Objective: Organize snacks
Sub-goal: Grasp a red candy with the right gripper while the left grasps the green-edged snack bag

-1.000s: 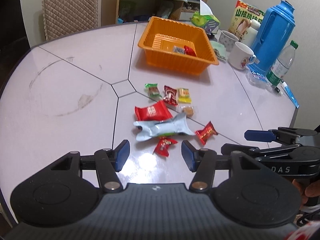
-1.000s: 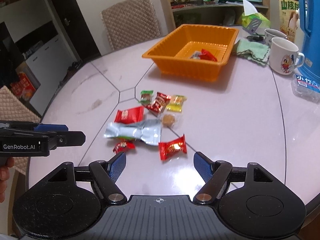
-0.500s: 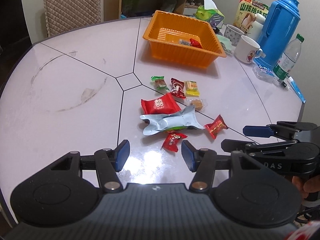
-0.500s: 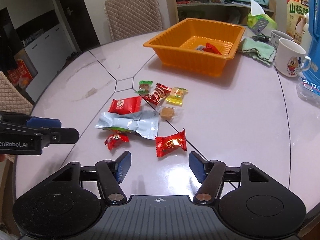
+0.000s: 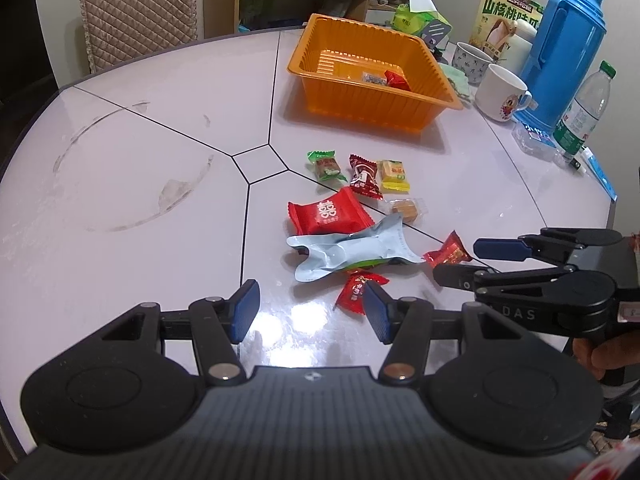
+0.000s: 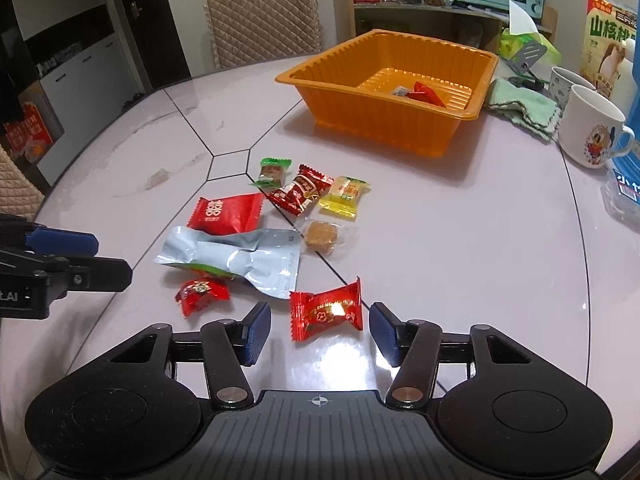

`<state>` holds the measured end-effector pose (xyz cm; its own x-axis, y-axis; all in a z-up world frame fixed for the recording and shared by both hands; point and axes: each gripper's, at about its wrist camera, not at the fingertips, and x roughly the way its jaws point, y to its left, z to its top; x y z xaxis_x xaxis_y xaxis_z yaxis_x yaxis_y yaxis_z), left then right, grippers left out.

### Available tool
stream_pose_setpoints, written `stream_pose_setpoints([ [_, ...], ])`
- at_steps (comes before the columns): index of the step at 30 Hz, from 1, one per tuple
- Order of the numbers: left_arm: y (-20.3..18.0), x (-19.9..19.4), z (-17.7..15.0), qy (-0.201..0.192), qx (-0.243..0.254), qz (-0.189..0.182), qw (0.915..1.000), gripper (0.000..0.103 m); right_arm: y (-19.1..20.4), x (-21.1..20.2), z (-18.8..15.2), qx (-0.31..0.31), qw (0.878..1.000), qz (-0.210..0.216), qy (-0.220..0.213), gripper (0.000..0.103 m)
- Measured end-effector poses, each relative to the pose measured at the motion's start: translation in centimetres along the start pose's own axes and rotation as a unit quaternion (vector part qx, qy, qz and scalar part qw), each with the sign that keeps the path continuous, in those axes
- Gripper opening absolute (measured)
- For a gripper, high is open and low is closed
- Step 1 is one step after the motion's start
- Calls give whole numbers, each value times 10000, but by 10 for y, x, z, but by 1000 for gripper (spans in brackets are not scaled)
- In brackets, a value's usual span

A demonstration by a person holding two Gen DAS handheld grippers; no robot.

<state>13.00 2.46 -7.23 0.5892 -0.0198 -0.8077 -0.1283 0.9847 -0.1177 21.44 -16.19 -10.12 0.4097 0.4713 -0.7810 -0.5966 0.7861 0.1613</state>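
Several wrapped snacks lie loose on the pale round table. Among them are a silver pouch (image 5: pixel 352 254) (image 6: pixel 240 258), a flat red packet (image 5: pixel 328 212) (image 6: pixel 226 214) and a small red candy (image 5: pixel 358 290) (image 6: pixel 202 292). My left gripper (image 5: pixel 311 312) (image 6: pixel 96 258) is open just short of that small candy, which lies by its right fingertip. A larger red candy (image 6: pixel 326 314) (image 5: pixel 448 254) lies between the jaws of my right gripper (image 6: pixel 321 332) (image 5: pixel 474 262); they are closing and the pads do not touch it. The orange tray (image 5: pixel 368 108) (image 6: pixel 380 128) beyond holds a red candy and a small silver one.
Green (image 6: pixel 274 170), dark red (image 6: pixel 300 194), yellow (image 6: pixel 344 196) and brown (image 6: pixel 320 234) sweets lie toward the tray. At the right stand mugs (image 5: pixel 500 92), a blue flask (image 5: pixel 568 44), a water bottle (image 5: pixel 586 114) and a green cloth (image 6: pixel 524 108). A padded chair (image 6: pixel 262 16) is behind the table.
Both grippers have come down closer to the snacks. The right gripper's jaws have narrowed and the larger red candy now lies between them. The left jaws keep the same width.
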Motion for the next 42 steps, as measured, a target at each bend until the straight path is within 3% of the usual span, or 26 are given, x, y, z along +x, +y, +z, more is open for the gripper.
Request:
stream_pose_setpoints([
  [4,-2,5,2,7,120,-46,9999,53,0,10,1,-67,9999,-67,86,45],
  [14,-12,18,8,-3,561,-113,9984,53,3,20,0,-222,9996,-129,83,42],
  [16,-14,21,9,5,631,-127,9979,53,4,20,-1,-282,9995,-114,51,32],
  [19,-19,26,10,12,777,-140,9969,53,5,19,0,-330,9994,-74,3,25],
  [22,-24,31,11,11,981,-130,9951,53,2,18,2,-284,9996,-66,-10,23],
  [34,-41,64,18,122,2007,-233,9793,53,-21,3,4,259,9996,-85,-22,23],
  [38,-51,71,15,142,2522,-105,9675,53,-27,-2,3,413,9991,-110,-29,23],
  [42,-55,72,17,181,2618,-181,9648,44,-32,-6,0,517,9986,-144,-22,23],
])
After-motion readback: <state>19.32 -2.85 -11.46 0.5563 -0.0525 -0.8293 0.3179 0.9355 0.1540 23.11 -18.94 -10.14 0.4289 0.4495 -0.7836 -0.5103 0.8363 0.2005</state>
